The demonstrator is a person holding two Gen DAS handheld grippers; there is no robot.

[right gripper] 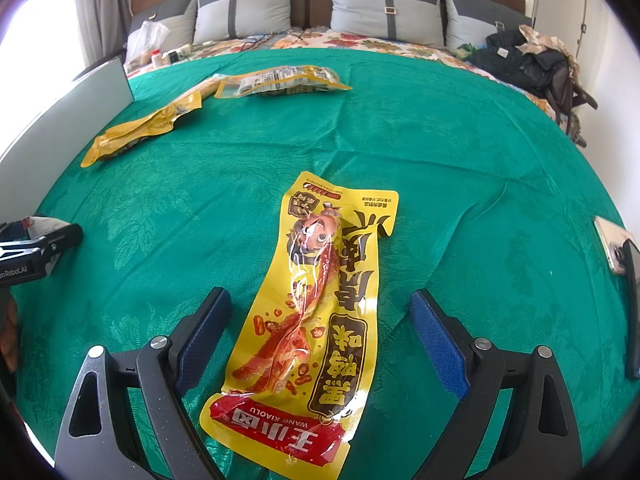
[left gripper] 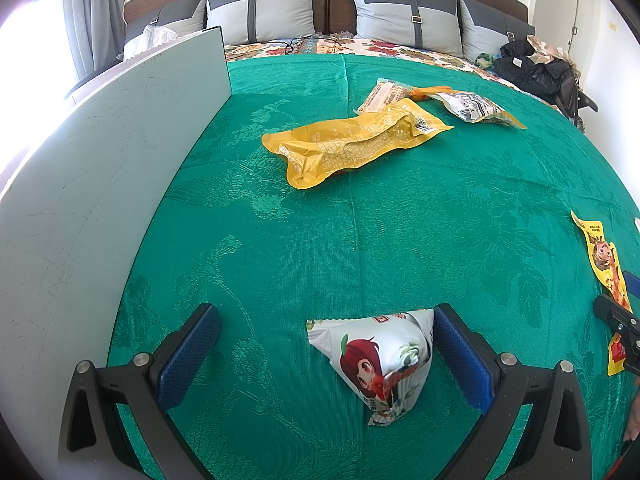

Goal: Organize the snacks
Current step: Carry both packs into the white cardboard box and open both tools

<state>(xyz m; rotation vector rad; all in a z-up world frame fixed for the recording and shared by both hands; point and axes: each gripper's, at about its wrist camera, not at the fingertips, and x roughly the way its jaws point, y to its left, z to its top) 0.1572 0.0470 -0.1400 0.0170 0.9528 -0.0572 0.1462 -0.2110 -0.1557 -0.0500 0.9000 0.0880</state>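
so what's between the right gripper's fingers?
The long yellow snack packet lies lengthwise between the open fingers, touching neither, on the green cloth; right wrist view.

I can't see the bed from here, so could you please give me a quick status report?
Both tongs open. Left tongs around the white snack pack, right tongs around the yellow snack pouch. Nothing gripped yet. No obstruction.

Long yellow plastic snack packet: red band reads "WANG XIAOLU" with 王小卤, upside down. Black gripper body at left edge: "enRobot.AI", start cut off.
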